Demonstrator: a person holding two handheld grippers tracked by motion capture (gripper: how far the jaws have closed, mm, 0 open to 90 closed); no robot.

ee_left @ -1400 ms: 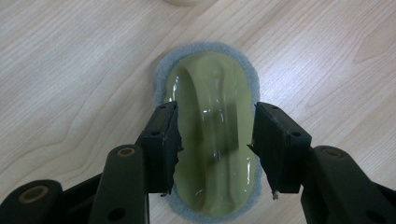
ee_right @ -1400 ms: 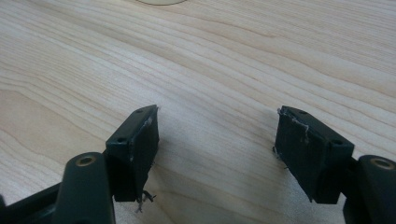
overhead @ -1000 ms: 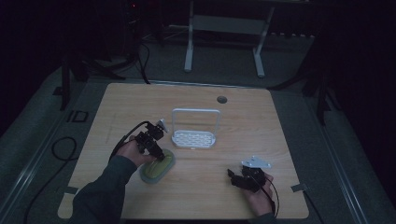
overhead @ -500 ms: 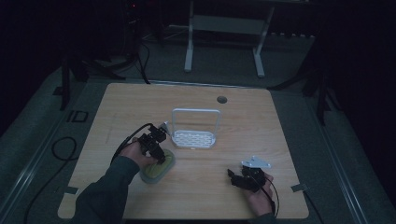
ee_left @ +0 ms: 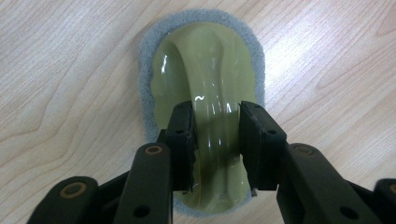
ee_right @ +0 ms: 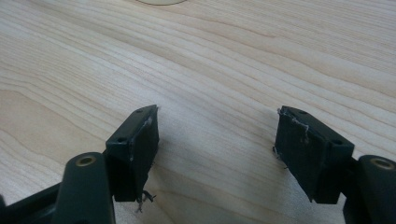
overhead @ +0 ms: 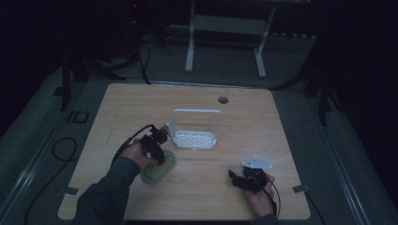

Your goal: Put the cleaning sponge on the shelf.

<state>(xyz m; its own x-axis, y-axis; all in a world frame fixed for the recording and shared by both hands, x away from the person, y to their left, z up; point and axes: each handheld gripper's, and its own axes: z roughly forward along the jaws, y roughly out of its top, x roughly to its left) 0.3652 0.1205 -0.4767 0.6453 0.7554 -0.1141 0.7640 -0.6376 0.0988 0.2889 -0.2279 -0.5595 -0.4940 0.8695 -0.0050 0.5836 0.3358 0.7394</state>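
Observation:
An olive-green scrubber (overhead: 158, 171) with a grey pad under it lies flat on the wooden table (overhead: 263, 126), left of the middle. In the left gripper view its raised glossy handle (ee_left: 205, 60) runs between my jaws. My left gripper (ee_left: 217, 116) points down at it; the jaws have just been closing, and both pads (ee_left: 183, 135) now lie against the handle's sides. In the high view the left gripper (overhead: 158, 151) sits on top of the scrubber. My right gripper (ee_right: 217, 121) rests open over bare wood near the table's front right (overhead: 238, 178), nothing between its fingers.
A white plastic rack (overhead: 196, 139) with a tall hoop handle stands just right of the scrubber, mid-table. A round cable hole (overhead: 223, 100) lies behind it. Black cables trail off the table's left side. A white stand's legs are on the floor beyond.

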